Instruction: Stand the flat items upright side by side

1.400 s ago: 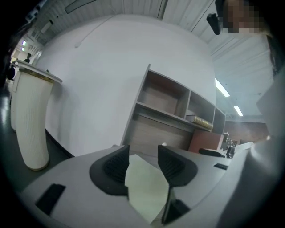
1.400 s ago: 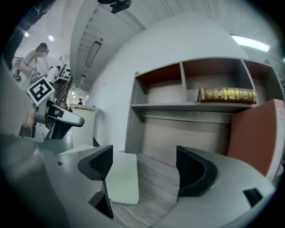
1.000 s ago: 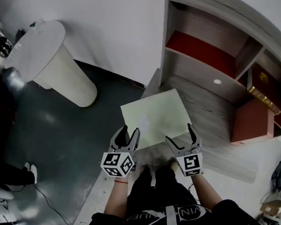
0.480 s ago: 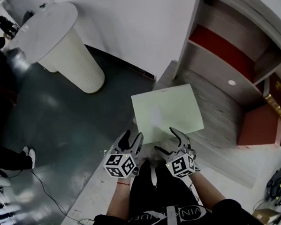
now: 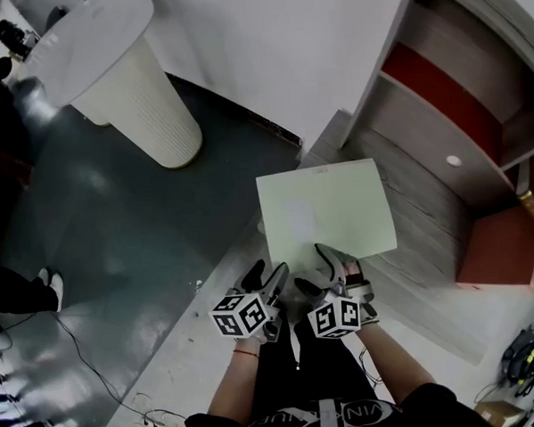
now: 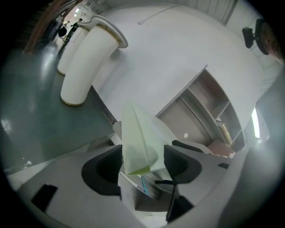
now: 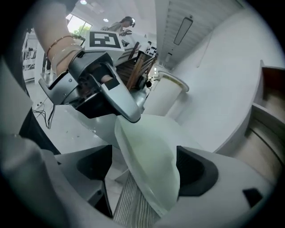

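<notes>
A pale green flat book (image 5: 325,209) lies on the low wooden platform (image 5: 419,218) in front of the shelf unit. Both grippers are at its near edge. My left gripper (image 5: 267,275) is at the near left corner. That corner of the book (image 6: 140,142) sits between its jaws with a thin gap on each side, and the jaws have just been opening. My right gripper (image 5: 319,272) stands wide around the near edge. The book (image 7: 149,160) fills most of the gap and lies close to one pad, with ribbed page edges showing beneath the cover.
A wooden shelf unit (image 5: 458,109) with red back panels stands at the right. A white round pedestal table (image 5: 127,90) is on the dark floor at upper left. Cables (image 5: 106,377) trail along the floor, and a bystander's shoe (image 5: 47,284) is at the left.
Both grippers have come down and closer together, reaching the book's near edge. The right one has rolled over. The left jaws stand wider apart than before.
</notes>
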A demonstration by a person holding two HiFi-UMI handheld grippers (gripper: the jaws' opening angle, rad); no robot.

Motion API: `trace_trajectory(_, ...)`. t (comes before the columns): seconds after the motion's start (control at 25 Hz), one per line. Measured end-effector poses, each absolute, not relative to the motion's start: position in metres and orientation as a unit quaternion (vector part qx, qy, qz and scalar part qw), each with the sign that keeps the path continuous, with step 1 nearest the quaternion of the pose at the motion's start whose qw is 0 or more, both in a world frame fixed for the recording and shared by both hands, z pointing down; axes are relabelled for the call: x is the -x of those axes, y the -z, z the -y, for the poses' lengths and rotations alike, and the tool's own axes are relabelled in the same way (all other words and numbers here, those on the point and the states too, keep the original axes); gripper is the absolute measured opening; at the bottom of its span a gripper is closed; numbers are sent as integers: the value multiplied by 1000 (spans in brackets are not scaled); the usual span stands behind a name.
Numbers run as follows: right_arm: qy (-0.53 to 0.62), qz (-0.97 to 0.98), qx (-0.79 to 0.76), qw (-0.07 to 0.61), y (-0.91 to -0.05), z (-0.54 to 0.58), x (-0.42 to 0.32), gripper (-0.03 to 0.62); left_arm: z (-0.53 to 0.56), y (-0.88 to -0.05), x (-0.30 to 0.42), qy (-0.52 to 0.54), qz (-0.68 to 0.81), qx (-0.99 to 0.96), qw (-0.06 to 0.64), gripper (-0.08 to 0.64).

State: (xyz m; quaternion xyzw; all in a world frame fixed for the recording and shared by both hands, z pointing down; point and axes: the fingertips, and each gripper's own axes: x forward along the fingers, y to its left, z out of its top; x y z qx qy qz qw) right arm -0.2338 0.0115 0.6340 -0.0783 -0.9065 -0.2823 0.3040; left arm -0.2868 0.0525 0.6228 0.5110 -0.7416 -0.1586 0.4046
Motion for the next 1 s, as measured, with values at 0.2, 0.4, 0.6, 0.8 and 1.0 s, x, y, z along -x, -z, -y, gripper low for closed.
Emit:
trace_trajectory(0.2,315,894,64,310,-641,-7,239,454,-46,-637,284,205,721,-503,431,293)
trace_trajectory(0.4,335,889,60,308,-644,-8,237,446,-41,-646,281,278,685,-498,453,307)
trace_trajectory(0.6,339,887,65,305,-644,-9,236,426,-38,-648,281,305,662,-496,471,308)
trace_trajectory(0.8,345,885,56,308,-647,-8,236,425,-40,-650,276,305,633,-502,505,299)
trace_trajectory(1.0,350,883,30,312,-642,3,236,430,-37,-641,266,283,613,-501,542,296)
